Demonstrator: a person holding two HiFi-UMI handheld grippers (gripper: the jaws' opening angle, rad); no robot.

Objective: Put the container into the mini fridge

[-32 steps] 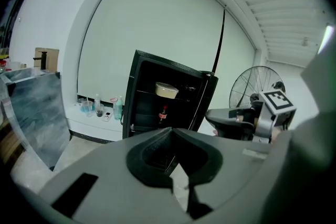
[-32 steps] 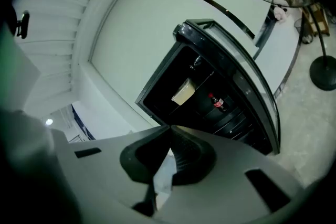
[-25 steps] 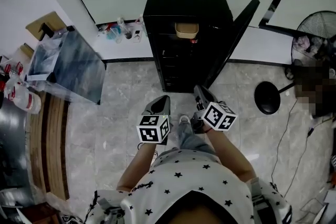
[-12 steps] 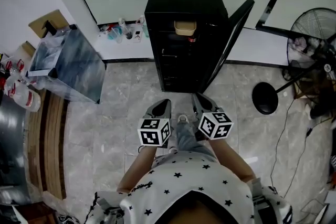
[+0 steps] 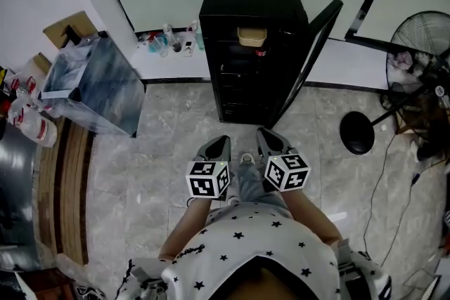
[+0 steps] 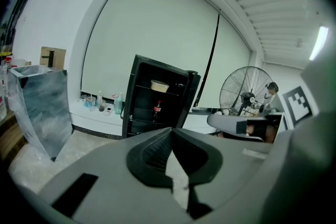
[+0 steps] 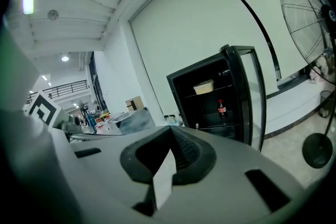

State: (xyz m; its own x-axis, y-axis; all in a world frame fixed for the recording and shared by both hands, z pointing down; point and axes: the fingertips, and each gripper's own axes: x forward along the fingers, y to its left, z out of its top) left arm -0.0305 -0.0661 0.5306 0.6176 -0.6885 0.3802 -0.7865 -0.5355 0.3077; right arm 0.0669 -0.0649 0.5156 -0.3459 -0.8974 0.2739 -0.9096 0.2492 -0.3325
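The mini fridge [image 5: 253, 10] is the biggest thing here: a tall black cabinet against the pale wall. Its door [image 5: 313, 53] swings wide open on the fridge's right side. Well to the right of the fridge stands 1 pedestal fan [image 5: 422, 46]. A person stands in front of the fridge, facing its open shelves, with 2 tongs held apart from it.

The left gripper [image 5: 216, 146] and the right gripper [image 5: 268, 139] sit side by side in front of the fridge, both aimed toward it. Each one's jaws are pressed together with nothing between them.

The container [image 5: 251, 36] already sits inside the fridge on the top shelf, near the middle. It is a pale, shallow tub with a lid. Lower in the fridge, on a shelf beneath it, stands 1 small cola bottle [image 7: 221, 109].

The tub looks like thin plastic, so it is probably light, with smooth, slightly slippery walls that flex under a hard squeeze. If it needed moving, the better hold would be across its short width just under the lid's lip. The rim stiffens the wall there and would give the pads an edge to catch. With the tub on the shelf, only the open door seems left to deal with.
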